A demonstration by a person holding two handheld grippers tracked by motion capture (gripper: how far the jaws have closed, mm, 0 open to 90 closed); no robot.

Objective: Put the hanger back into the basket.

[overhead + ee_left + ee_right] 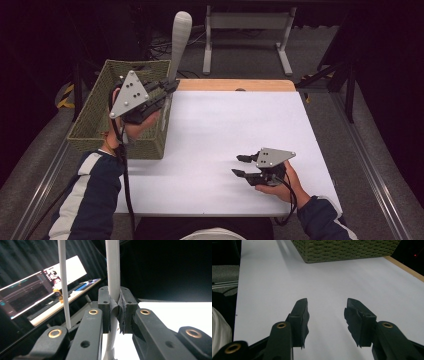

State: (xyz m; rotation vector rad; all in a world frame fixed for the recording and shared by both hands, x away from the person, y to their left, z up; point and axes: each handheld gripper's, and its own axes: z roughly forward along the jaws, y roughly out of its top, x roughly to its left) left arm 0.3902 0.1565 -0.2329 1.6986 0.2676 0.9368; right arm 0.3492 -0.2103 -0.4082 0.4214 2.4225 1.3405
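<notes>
Dark curtains and a grey floor surround the white table (225, 135), which has a wooden strip along its far edge. At the table's far left corner the left gripper (172, 86) is clamped on a white sock (180, 35); in the left gripper view its pads pinch the cloth (113, 270) tight, and the sock rises upright above the jaws, the bulk of it well clear of the table. A second pale strip hangs beside it there, perhaps another part of the same sock. Just under and left of that gripper sits a green woven basket (95, 117), against the table's left edge. Near the front right corner the right gripper (241, 165) rests low over the bare table, jaws partly apart with nothing between them (325, 312), well apart from the sock.
</notes>
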